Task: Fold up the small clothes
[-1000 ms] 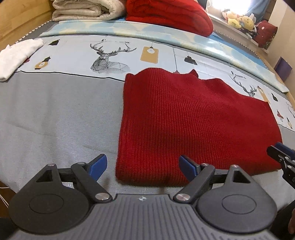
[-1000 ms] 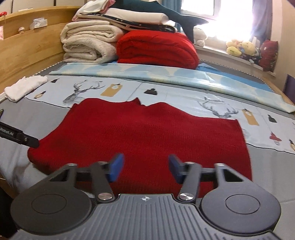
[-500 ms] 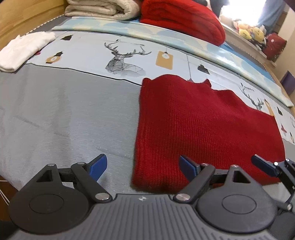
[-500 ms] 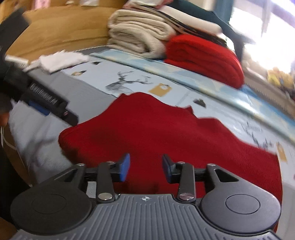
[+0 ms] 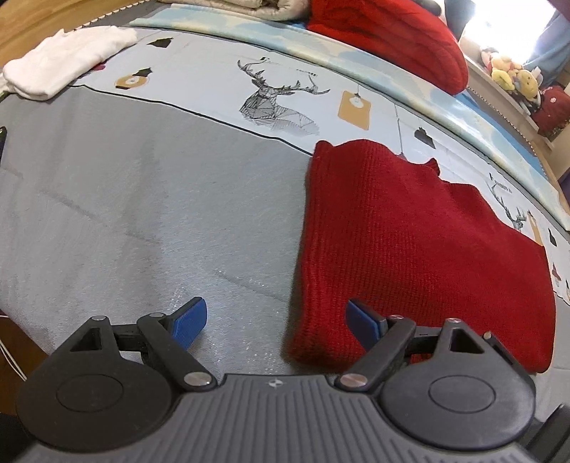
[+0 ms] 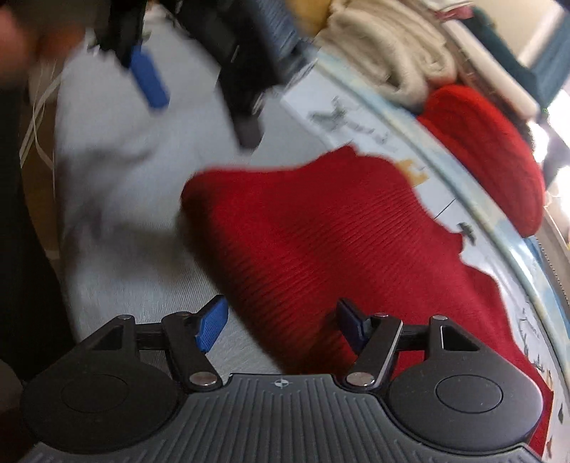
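Note:
A red knit garment [image 5: 409,242] lies flat on the grey bedspread [image 5: 124,199]; it also shows in the right wrist view [image 6: 320,242]. My left gripper [image 5: 274,320] is open and empty, low over the bed at the garment's near left corner, with its right finger over the red edge. My right gripper [image 6: 281,324] is open and empty, just above the garment's near edge. The left gripper shows blurred in the right wrist view [image 6: 199,71], up and to the left.
A folded white cloth [image 5: 67,60] lies at the far left. Folded beige blankets [image 6: 384,60] and a red blanket [image 5: 388,32] are stacked at the bed's far side. Plush toys [image 5: 513,74] sit on the windowsill. The bed's near edge [image 6: 57,228] drops off at the left.
My left gripper has moved left, off the garment onto the grey spread. My right gripper has swung left and tilted, and its jaws have widened. The garment lies as before.

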`<state>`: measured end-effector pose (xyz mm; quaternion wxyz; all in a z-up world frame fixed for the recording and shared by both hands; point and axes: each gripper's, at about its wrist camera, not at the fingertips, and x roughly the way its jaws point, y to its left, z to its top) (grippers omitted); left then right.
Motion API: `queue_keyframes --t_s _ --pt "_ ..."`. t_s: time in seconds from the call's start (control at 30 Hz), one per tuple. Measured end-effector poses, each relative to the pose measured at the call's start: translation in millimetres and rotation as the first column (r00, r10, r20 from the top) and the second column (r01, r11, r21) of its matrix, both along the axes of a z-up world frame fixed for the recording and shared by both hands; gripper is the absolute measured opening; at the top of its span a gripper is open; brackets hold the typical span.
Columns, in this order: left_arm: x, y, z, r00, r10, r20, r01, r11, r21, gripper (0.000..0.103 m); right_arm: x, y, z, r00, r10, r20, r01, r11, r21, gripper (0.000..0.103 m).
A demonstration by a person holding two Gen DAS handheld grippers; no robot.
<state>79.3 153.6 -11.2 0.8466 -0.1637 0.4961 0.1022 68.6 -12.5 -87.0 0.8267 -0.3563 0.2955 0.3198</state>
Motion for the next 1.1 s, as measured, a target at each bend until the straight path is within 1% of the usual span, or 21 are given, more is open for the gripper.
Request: queue_keyframes --t_s 0.03,0.23,0.4,0.47,0.5,0.53,0.57,0.63,0.7,0.73,0.8,0.83,0.87,0.9,0.93,1.0,1.07,1.1 --pt "-0.4 2.0 -0.4 1.0 0.007 -0.001 -0.007 1.0 0.002 0.089 -1.6 2.7 -1.8 1.0 0.003 0.026 -0.003 1.0 0.005 0.072" --pt "-1.1 12.8 -1.7 0.999 0.054 -0.006 -0.054 0.999 -0.008 0.089 -1.1 14.7 -6.6 0.996 0.034 0.087 -0.033 0.999 -0.009 0.072" --pt "-0.6 14.4 -1.4 0.997 0.076 -0.003 -0.076 0.997 -0.015 0.089 0.1 21.4 -8.6 0.986 0.1 0.135 -0.095 0.995 -0.041 0.07" --pt "0.3 15.5 -1.1 0.996 0.087 0.0 -0.087 0.996 -0.026 0.089 1.8 23.4 -9.5 0.983 0.127 0.132 -0.122 0.992 -0.045 0.064" --pt "-0.1 16.4 -1.1 0.996 0.091 0.002 -0.09 0.995 -0.031 0.089 2.4 24.2 -9.4 0.981 0.148 0.124 -0.143 0.989 -0.044 0.056" --pt "-0.2 16.8 -0.7 0.996 0.094 0.005 -0.094 0.995 -0.036 0.089 2.3 24.7 -9.2 0.98 0.163 0.118 -0.159 0.986 -0.044 0.044" --pt "0.0 17.2 0.0 0.995 0.095 0.007 -0.095 0.995 -0.043 0.089 1.0 25.1 -8.9 0.978 0.174 0.113 -0.17 0.984 -0.044 0.04" --pt "2.1 18.5 2.4 0.996 0.089 0.014 -0.088 0.994 -0.07 0.089 -0.6 23.8 -5.9 0.979 0.175 0.106 -0.173 0.984 -0.028 0.028" --pt "7.8 21.5 7.7 0.997 0.074 0.024 -0.071 0.991 -0.114 0.09 3.7 18.3 5.2 0.987 0.137 0.087 -0.14 0.99 0.033 0.02" --pt "11.5 22.0 11.0 0.997 0.071 0.031 -0.067 0.99 -0.122 0.091 6.4 14.6 12.6 0.991 0.113 0.075 -0.119 0.99 0.074 0.018" --pt "24.6 25.2 19.4 0.996 0.063 0.061 -0.054 0.988 -0.144 0.092 11.7 3.9 31.3 0.997 0.055 0.057 -0.065 0.983 0.173 0.017" --pt "32.1 29.0 21.6 0.996 0.057 0.075 -0.043 0.984 -0.171 0.093 12.9 -1.8 39.7 0.998 0.033 0.058 -0.045 0.977 0.21 0.017" --pt "42.4 34.9 21.6 0.995 0.052 0.084 -0.033 0.975 -0.219 0.095 13.1 -6.3 45.6 0.998 0.019 0.063 -0.034 0.972 0.233 0.017" --pt "51.2 40.1 19.3 0.995 0.052 0.082 -0.028 0.962 -0.272 0.103 13.2 -12.1 52.2 0.998 0.006 0.069 -0.024 0.966 0.257 0.017" --pt "59.7 45.7 14.6 0.996 0.058 0.073 -0.03 0.942 -0.334 0.103 13.4 -17.7 57.8 0.998 -0.006 0.069 -0.014 0.96 0.279 0.016" --pt "78.7 52.5 0.3 0.998 0.066 0.022 -0.05 0.893 -0.447 0.103 13.2 -27.4 65.3 0.998 -0.025 0.062 0.005 0.95 0.313 0.016" --pt "93.9 51.8 -10.6 0.998 0.056 -0.017 -0.057 0.86 -0.507 0.103 12.2 -34.8 70.2 0.998 -0.035 0.057 0.015 0.944 0.328 0.016" --pt "101.9 49.2 -14.3 0.999 0.038 -0.024 -0.045 0.845 -0.533 0.103 11.3 -38.2 72.3 0.998 -0.037 0.059 0.015 0.943 0.332 0.016"
